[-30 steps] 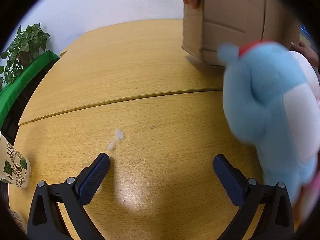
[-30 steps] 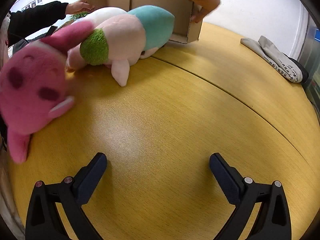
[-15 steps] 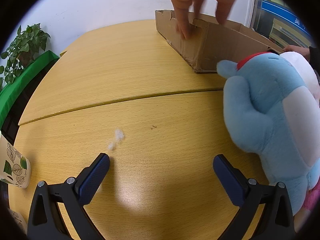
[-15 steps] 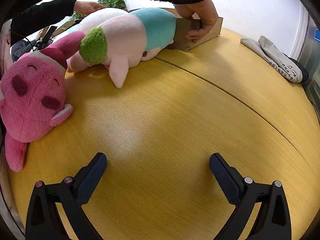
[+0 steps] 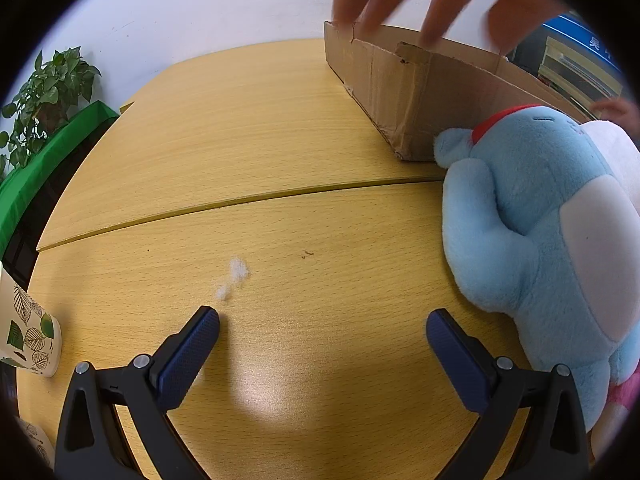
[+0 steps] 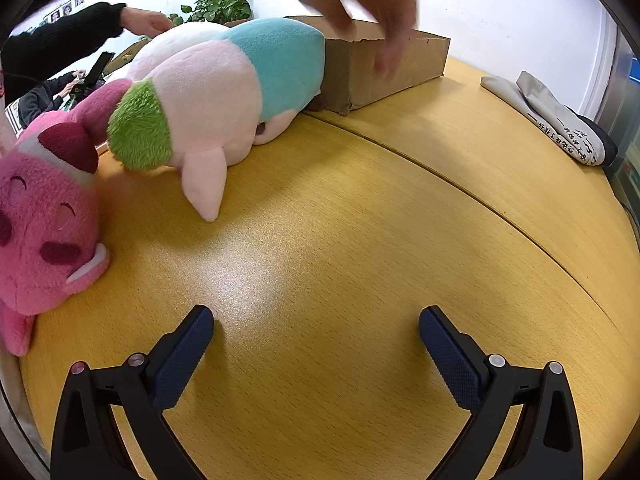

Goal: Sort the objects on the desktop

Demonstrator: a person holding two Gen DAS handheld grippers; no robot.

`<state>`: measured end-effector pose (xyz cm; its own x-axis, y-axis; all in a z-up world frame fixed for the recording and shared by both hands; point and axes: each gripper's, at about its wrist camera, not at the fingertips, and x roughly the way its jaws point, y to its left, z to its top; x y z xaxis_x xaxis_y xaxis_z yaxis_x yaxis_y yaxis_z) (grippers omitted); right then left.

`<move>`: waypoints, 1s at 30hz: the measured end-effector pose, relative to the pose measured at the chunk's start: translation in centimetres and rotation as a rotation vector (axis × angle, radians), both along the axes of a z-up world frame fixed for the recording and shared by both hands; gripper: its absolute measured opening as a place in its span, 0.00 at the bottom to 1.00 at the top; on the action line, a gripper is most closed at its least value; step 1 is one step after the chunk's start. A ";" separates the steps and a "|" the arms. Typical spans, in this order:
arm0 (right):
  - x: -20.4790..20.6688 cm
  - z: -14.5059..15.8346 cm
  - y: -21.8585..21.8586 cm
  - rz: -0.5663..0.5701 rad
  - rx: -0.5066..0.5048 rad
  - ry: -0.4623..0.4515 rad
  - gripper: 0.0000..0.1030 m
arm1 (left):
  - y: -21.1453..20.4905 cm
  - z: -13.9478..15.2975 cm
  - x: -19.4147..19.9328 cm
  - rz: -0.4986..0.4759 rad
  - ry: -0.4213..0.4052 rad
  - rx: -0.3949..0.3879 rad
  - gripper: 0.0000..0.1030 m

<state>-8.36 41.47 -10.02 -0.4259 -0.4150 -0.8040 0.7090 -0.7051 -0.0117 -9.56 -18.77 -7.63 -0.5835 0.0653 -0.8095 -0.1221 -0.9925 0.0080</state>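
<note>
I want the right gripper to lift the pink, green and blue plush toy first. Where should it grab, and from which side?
Judging by its pose, grip the pale pink leg of the pink, green and blue plush toy: it sticks out toward the right gripper and looks narrow enough for the open jaws. Come in forward and to the left, low over the wooden table.

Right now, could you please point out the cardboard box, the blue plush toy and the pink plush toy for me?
cardboard box point(image 5: 400, 92): left wrist view, near side wall.
blue plush toy point(image 5: 532, 216): left wrist view, body.
pink plush toy point(image 6: 44, 232): right wrist view, face.
</note>
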 end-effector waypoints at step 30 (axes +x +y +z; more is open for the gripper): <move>0.1 0.0 0.1 0.002 0.000 0.000 1.00 | 0.0 -0.2 0.4 0.000 0.001 -0.001 1.00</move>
<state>-8.28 41.56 -9.98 -0.4255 -0.4161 -0.8037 0.7104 -0.7037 -0.0117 -9.16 -18.76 -7.83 -0.5845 0.0646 -0.8088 -0.1218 -0.9925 0.0088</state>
